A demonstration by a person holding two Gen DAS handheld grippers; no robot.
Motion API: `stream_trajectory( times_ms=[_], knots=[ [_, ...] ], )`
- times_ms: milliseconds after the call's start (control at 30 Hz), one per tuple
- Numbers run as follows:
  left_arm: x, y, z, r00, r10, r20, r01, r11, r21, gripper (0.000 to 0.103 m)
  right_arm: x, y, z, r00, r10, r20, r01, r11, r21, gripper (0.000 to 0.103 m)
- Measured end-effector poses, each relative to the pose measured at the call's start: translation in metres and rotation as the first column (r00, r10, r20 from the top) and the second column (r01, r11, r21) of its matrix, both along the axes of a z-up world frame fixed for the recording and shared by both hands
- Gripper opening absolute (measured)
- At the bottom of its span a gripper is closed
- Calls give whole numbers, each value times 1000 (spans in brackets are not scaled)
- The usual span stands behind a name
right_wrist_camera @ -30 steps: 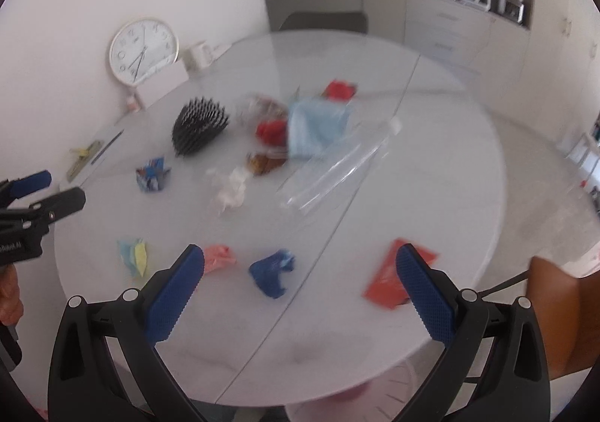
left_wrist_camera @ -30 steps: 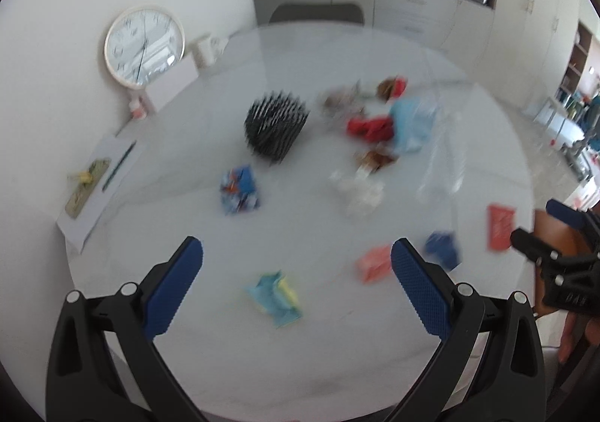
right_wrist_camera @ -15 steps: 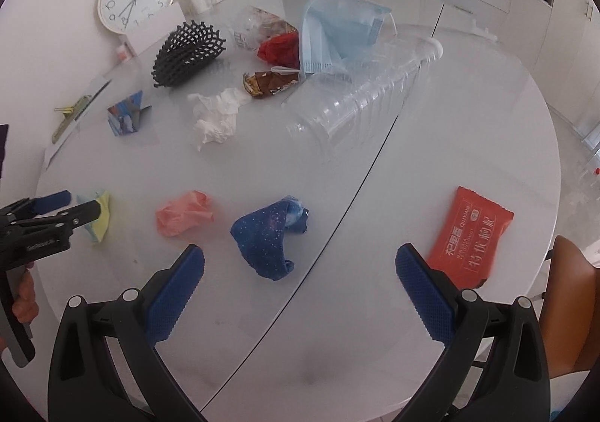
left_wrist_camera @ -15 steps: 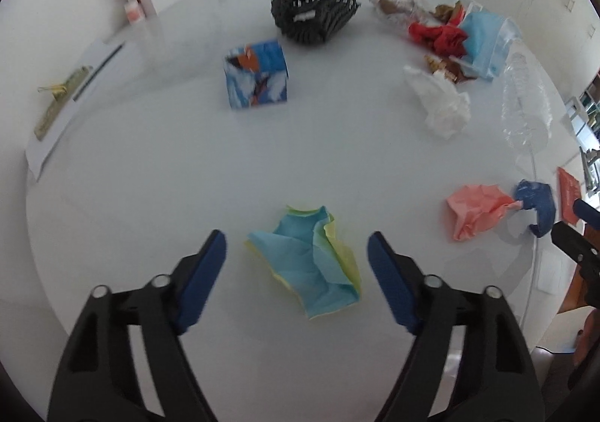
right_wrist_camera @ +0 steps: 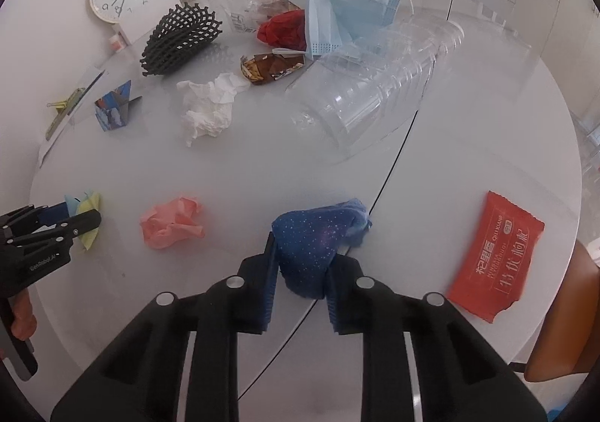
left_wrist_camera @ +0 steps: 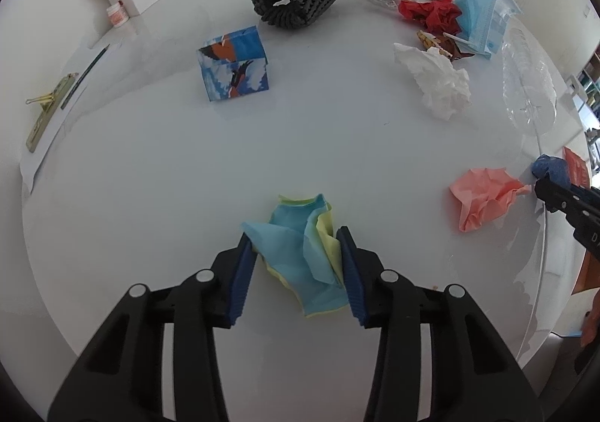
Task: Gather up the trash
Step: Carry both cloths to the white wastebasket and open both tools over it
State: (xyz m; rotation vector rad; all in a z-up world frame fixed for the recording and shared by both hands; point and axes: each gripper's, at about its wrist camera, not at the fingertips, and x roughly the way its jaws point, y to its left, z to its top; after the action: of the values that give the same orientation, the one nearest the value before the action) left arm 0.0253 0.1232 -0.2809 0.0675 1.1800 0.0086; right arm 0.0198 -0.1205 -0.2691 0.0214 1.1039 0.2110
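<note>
Crowding table point(left_wrist_camera: 150, 197): pink wad point(left_wrist_camera: 483, 197), tissue point(left_wrist_camera: 438, 82), cube point(left_wrist_camera: 234, 63).

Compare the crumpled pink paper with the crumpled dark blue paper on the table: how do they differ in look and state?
The pink paper is plain pink; the dark blue paper is speckled with pale dots. The pink paper lies free, with no gripper at it; the dark blue paper sits between the pads of the right gripper, whose jaws are closing on it. Both are crumpled wads lying on the white table.
</note>
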Motion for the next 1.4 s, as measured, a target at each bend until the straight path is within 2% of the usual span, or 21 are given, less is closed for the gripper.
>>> stream_trajectory(
  times_ms=[167,267,333,433,533,667,767,867,933,967,1000,1100,1233,1400],
  knots=[
    [-1,-4,8,999,-37,18,37,999,0,42,-1,-5,11,1000,-7,21,6,1000,29,23],
    [-6,-11,22,996,-83,41,83,997,5,42,-10,-11,29,999,-5,38,3,998,61,23],
    [-13,-23,37,988,-141,61,141,990,6,42,-22,-17,43,999,-1,54,-2,997,71,23],
    [-28,-48,62,963,-257,83,260,965,-19,42,-50,-33,67,997,-12,71,8,998,61,23],
    [-48,-86,85,914,-392,100,398,917,-43,42,-83,-57,83,997,-58,58,55,997,48,23],
    [-64,-131,105,856,-507,101,516,848,-121,42,-130,-91,87,991,-136,16,135,990,30,23],
    [-75,-170,114,805,-585,101,593,787,-168,42,-155,-108,76,985,-170,-16,171,985,38,24],
    [-81,-200,117,759,-644,96,650,741,-168,42,-166,-116,59,984,-171,-41,172,984,37,24],
    [-89,-215,119,733,-673,97,679,718,-155,42,-168,-121,49,983,-179,-50,180,983,27,37],
    [-91,-223,120,719,-689,94,695,704,-148,42,-169,-124,45,981,-188,-56,190,981,31,50],
    [-94,-228,120,711,-698,91,702,696,-148,42,-170,-129,42,976,-211,-60,213,976,35,57],
    [-99,-242,119,690,-720,77,722,676,-149,42,-174,-142,45,967,-248,-56,250,967,50,66],
    [-107,-257,112,667,-744,52,740,651,-170,42,-184,-156,59,958,-285,-6,285,958,-9,77],
    [-120,-278,111,607,-793,52,787,590,-178,42,-196,-179,76,936,-351,39,352,935,-35,81]
  ],
)
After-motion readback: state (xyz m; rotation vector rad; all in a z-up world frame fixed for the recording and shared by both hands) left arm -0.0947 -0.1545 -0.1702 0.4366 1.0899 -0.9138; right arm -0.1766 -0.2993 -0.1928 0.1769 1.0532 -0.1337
